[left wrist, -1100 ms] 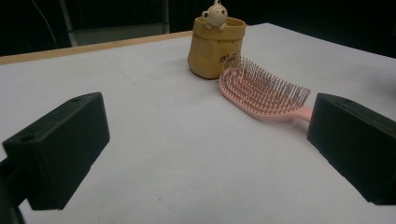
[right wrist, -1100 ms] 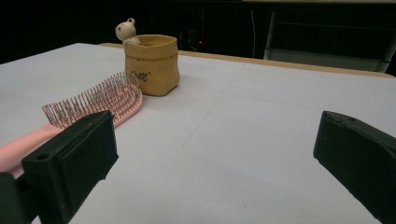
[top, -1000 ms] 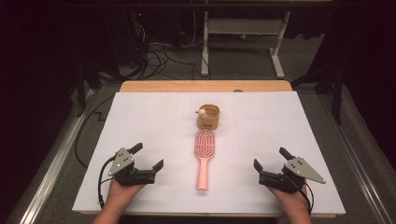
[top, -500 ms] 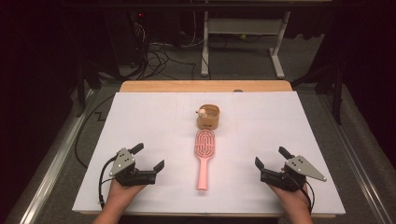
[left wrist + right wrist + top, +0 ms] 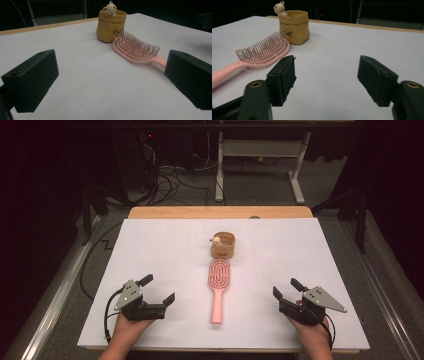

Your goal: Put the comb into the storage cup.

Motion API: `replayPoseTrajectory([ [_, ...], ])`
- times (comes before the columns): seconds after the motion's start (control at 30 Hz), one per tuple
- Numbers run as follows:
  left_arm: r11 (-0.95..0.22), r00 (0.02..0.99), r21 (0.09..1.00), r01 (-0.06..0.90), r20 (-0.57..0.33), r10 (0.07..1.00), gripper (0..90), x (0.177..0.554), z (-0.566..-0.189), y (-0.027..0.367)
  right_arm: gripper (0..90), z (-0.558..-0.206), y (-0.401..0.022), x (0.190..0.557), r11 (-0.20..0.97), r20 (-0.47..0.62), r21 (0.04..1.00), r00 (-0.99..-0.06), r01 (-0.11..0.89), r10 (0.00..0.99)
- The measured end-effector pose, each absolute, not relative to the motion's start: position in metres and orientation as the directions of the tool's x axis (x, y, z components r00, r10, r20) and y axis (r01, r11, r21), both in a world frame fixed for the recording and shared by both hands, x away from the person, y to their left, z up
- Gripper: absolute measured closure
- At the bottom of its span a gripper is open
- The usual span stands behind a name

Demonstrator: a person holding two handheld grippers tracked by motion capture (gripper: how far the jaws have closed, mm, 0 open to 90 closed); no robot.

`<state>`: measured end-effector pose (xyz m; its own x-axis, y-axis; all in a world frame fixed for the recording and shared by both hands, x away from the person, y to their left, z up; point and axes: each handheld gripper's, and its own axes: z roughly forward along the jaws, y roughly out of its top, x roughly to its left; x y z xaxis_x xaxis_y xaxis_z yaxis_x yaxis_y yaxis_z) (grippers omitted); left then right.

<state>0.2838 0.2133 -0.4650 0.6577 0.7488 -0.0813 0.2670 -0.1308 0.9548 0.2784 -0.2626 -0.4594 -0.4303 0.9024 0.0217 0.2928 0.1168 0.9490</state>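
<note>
Narrowing on nothing, right tool (image 5: 286, 290) gapes partway; left tool (image 5: 158, 289) gapes wide, empty.

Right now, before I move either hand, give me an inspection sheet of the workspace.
Surface: white sheet over a wooden table, bare around the things.
Job's things: pink hairbrush lies bristles up, handle toward the person; its head reaches the tan pouch, which stands upright with a small bear figure on its rim.
Clutter: nothing seen.
Tongs: left tongs open, empty. Right tongs open, empty; their jaws have just been closing, nothing between them.
Cables: one trails from each; loose cables on the floor behind.
Surroundings: dark room, white table frame beyond.
</note>
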Motion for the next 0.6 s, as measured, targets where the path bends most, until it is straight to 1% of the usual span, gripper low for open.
replayPoseTrajectory([
  [0.1, -0.128, 0.66, 0.955, 0.269, -0.086, 0.747, 0.0, 0.2839, -0.4646, 0.2133, 44.2, -0.4597, -0.2624, 0.2777, 0.119, 0.03, 0.944, -0.44, 0.307, 0.898],
  [0.13, -0.128, 0.66, 0.955, 0.269, -0.086, 0.747, 0.0, 0.2839, -0.4646, 0.2133, 44.2, -0.4597, -0.2624, 0.2777, 0.119, 0.03, 0.944, -0.44, 0.307, 0.898],
  [0.17, -0.125, 0.66, 0.956, 0.267, -0.087, 0.746, 0.0, 0.2838, -0.4644, 0.2132, 51.2, -0.4588, -0.2625, 0.2769, 0.117, 0.036, 0.944, -0.448, 0.308, 0.894],
  [0.23, -0.123, 0.662, 0.957, 0.263, -0.086, 0.744, 0.0, 0.2835, -0.4646, 0.2129, 54.8, -0.4578, -0.2623, 0.2766, 0.116, 0.037, 0.944, -0.449, 0.309, 0.893],
  [0.3, -0.122, 0.664, 0.957, 0.263, -0.088, 0.743, 0.0, 0.2836, -0.4649, 0.2128, 61.7, -0.4575, -0.2616, 0.2765, 0.115, 0.041, 0.943, -0.453, 0.312, 0.89],
  [0.33, -0.122, 0.664, 0.957, 0.263, -0.088, 0.743, 0.0, 0.2836, -0.4649, 0.2128, 61.7, -0.4575, -0.2616, 0.2765, 0.115, 0.041, 0.943, -0.453, 0.312, 0.89],
  [0.37, -0.122, 0.664, 0.957, 0.262, -0.087, 0.742, 0.0, 0.2843, -0.4647, 0.2128, 67.3, -0.4578, -0.2597, 0.2761, 0.129, 0.036, 0.939, -0.464, 0.318, 0.885],
  [0.43, -0.121, 0.666, 0.958, 0.262, -0.088, 0.741, 0.0, 0.2851, -0.465, 0.212, 72.7, -0.4582, -0.2582, 0.2759, 0.139, 0.035, 0.936, -0.48, 0.323, 0.877],
  [0.47, -0.121, 0.666, 0.958, 0.262, -0.088, 0.741, 0.0, 0.2851, -0.465, 0.212, 72.7, -0.4582, -0.2582, 0.2759, 0.139, 0.035, 0.936, -0.48, 0.323, 0.877],
  [0.6, -0.121, 0.669, 0.958, 0.259, -0.088, 0.738, 0.0, 0.2844, -0.4647, 0.212, 84.3, -0.4593, -0.255, 0.2767, 0.152, 0.047, 0.928, -0.511, 0.34, 0.858],
])
